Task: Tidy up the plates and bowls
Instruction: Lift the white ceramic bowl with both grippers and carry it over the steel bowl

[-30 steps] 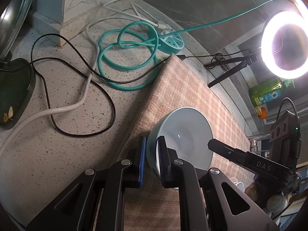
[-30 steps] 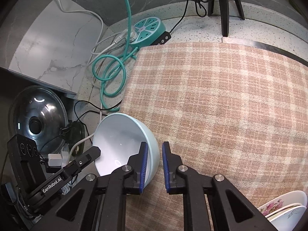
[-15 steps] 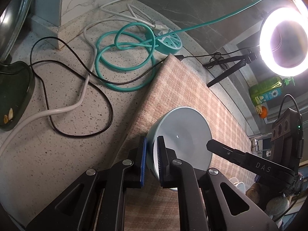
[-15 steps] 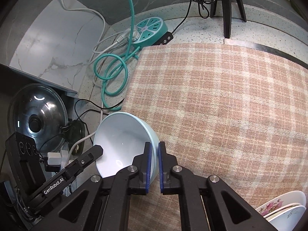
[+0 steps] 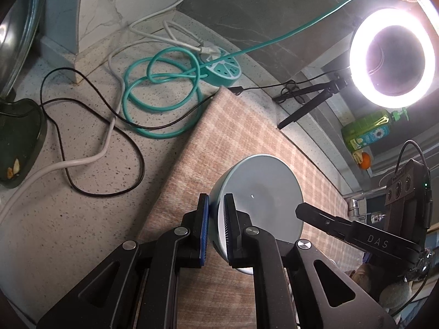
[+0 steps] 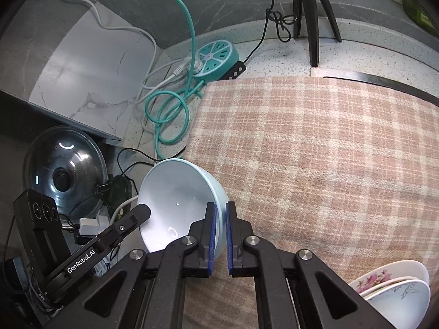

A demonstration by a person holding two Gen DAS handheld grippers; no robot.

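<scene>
A light blue bowl (image 5: 263, 192) hangs just above the left edge of the pink plaid cloth (image 5: 233, 137), held from two sides. My left gripper (image 5: 216, 213) is shut on the bowl's near-left rim, one blue pad outside and one inside. In the right wrist view the same bowl (image 6: 175, 197) tilts toward the left, and my right gripper (image 6: 221, 219) is shut on its right rim. Each view shows the other gripper's finger across the bowl. Stacked flowered bowls (image 6: 395, 288) sit at the cloth's near right corner.
A teal round power strip (image 5: 223, 68) with a coiled teal cord (image 5: 162, 96), white and black cables lie on the speckled counter (image 5: 82, 192). A lit ring light (image 5: 392, 57) on a tripod stands at the back. A pot lid (image 6: 63, 175) and a dark dish (image 5: 19, 142) lie to the left.
The right gripper's jaws have closed onto the bowl's rim. The left jaws tightened slightly. Both grippers have risen a little with the bowl, which now sits clear of the cloth.
</scene>
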